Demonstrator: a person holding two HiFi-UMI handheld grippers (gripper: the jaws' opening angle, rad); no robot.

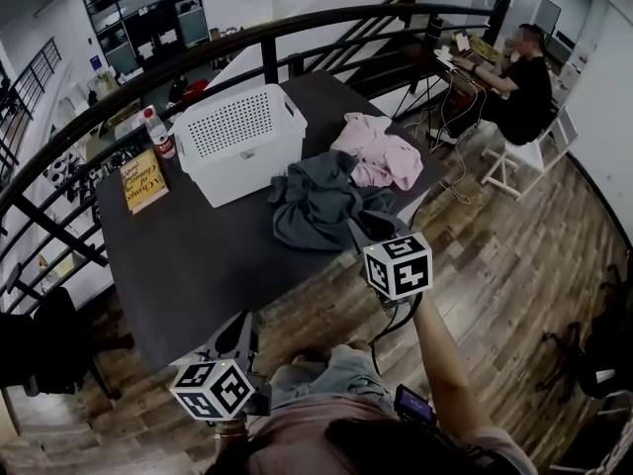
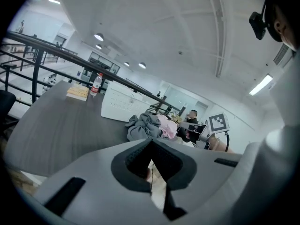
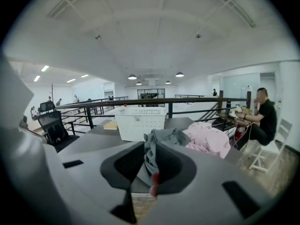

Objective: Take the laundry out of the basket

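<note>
A white perforated basket (image 1: 242,137) stands on the dark table (image 1: 188,265); I cannot see into it. A crumpled grey garment (image 1: 316,201) lies to its right, with a pink garment (image 1: 381,151) behind it. My right gripper (image 1: 362,232) is at the grey garment's near edge; in the right gripper view a fold of the grey garment (image 3: 149,156) runs down between the pads, and the right gripper (image 3: 147,170) is shut on it. My left gripper (image 1: 237,327) hangs below the table's front edge, shut, with nothing in it.
A yellow book (image 1: 143,179) and a bottle (image 1: 158,132) sit left of the basket. A black railing (image 1: 297,28) curves round the table's far side. A person (image 1: 519,87) sits at a desk at the far right. A black chair (image 1: 49,349) stands at the left.
</note>
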